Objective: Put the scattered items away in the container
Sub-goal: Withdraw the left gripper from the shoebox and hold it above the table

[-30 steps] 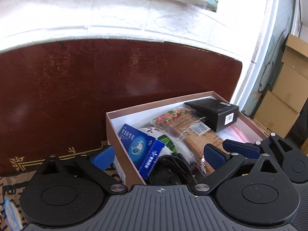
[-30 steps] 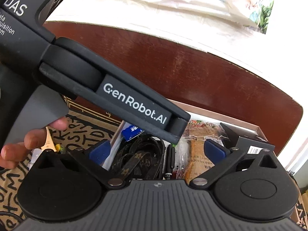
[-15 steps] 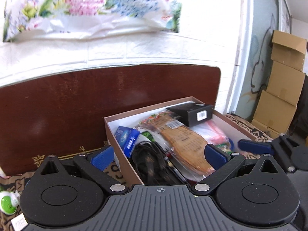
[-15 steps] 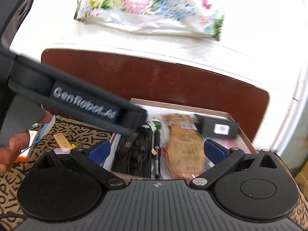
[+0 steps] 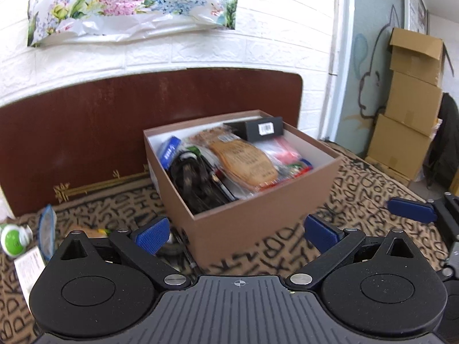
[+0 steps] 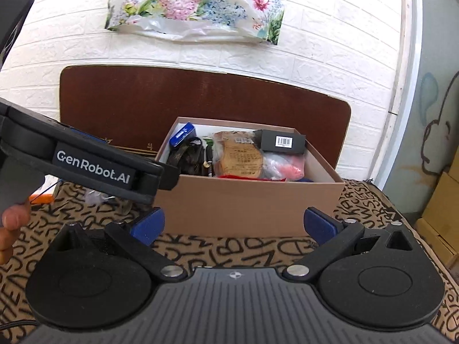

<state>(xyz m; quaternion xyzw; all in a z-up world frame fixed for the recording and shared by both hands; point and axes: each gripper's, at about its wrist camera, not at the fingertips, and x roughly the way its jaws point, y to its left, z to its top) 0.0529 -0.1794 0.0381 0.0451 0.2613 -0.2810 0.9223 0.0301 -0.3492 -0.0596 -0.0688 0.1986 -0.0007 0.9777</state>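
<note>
A brown cardboard box [image 5: 258, 223] [image 6: 246, 203] stands on the letter-patterned cloth. Inside lie a blue packet [image 5: 169, 152], a black strap [image 5: 192, 183], a snack pack [image 5: 243, 157] and a small black box with a barcode [image 5: 259, 127] [image 6: 282, 142]. My left gripper [image 5: 236, 232] is open and empty, just in front of the box's near corner. My right gripper [image 6: 233, 225] is open and empty too, facing the box's front wall. In the right wrist view the left gripper's body [image 6: 86, 166] crosses at left, held by a hand [image 6: 11, 223].
Left of the box lie loose items: a green-and-white tube [image 5: 14, 238], a blue pouch [image 5: 47, 226], a white card [image 5: 28, 269]. A dark wooden board [image 5: 86, 132] leans on the white brick wall. Cardboard cartons [image 5: 410, 106] stack at far right.
Both grippers have pulled back and up from over the box. The box now shows whole, farther away, and loose items have come into view at left.
</note>
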